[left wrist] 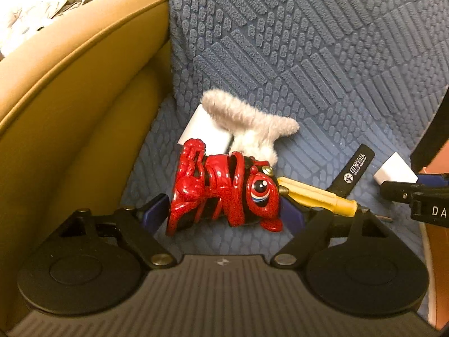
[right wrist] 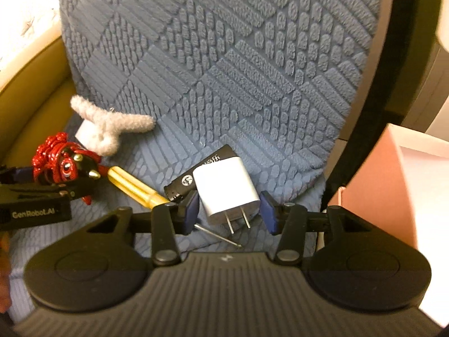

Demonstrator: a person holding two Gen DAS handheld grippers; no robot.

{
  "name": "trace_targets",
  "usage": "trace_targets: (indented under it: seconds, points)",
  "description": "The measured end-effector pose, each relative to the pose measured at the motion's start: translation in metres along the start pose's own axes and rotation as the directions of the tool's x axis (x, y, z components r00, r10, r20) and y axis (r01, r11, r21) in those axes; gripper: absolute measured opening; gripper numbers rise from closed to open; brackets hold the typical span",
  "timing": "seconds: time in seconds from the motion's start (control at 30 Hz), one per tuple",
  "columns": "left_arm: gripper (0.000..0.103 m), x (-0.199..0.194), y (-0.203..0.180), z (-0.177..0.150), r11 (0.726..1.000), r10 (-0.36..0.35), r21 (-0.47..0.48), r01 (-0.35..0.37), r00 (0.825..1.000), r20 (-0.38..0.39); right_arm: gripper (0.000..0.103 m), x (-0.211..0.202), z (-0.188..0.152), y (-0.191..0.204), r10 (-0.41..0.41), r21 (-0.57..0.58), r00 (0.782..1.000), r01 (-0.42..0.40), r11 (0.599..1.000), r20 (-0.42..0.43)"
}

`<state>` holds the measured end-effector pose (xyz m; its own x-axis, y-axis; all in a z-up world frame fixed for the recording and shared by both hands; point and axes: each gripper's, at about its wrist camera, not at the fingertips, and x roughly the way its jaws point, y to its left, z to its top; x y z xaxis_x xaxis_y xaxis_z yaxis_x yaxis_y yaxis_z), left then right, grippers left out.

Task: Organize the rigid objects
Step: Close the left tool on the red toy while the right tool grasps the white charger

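While the left gripper (left wrist: 223, 210) has its blue pads pressed on both sides of a red toy (left wrist: 221, 191), the right gripper (right wrist: 228, 210) stands apart around a white charger (right wrist: 227, 191), a gap showing at the right pad. Both work over a blue quilted cover (left wrist: 322, 56) draped on a tan sofa (left wrist: 70, 98). Beyond the toy lie a grey fuzzy piece (left wrist: 247, 123), a yellow-handled screwdriver (left wrist: 317, 193) and a black stick (left wrist: 356, 168). Only the right wrist view shows the screwdriver's thin shaft (right wrist: 219, 236) under the charger's prongs, and a pink box (right wrist: 387, 182) at the right edge. Only the left wrist view shows the sofa's raised arm, close on the left.
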<state>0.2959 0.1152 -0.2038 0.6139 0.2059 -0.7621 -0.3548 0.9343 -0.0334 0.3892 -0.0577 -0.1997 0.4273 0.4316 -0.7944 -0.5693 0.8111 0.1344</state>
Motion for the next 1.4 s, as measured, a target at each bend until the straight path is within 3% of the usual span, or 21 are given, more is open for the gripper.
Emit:
trace_targets:
  seconds: [0.3,0.53,0.93,1.4]
  points:
    - [0.087,-0.029,-0.001,-0.023,0.997,-0.066,-0.032,0.066,0.998,0.009,0.049,-0.041,-0.021,0.008,0.002,0.014,1.0,-0.002,1.0,0.02]
    - [0.085,-0.054,-0.007,-0.044,0.993,-0.113,-0.028,0.112,0.993,-0.02,0.049,-0.071,-0.063,0.021,-0.016,0.041,1.0,0.015,0.999,0.008]
    - [0.081,-0.095,-0.015,-0.072,0.989,-0.151,-0.007,0.151,0.988,-0.033,0.047,-0.1,-0.12,0.025,-0.021,0.056,0.997,0.025,0.998,-0.072]
    - [0.087,-0.095,-0.014,-0.076,0.982,-0.187,-0.048,0.184,0.981,-0.061,0.048,-0.103,-0.13,0.023,-0.013,0.096,0.997,0.02,0.995,-0.074]
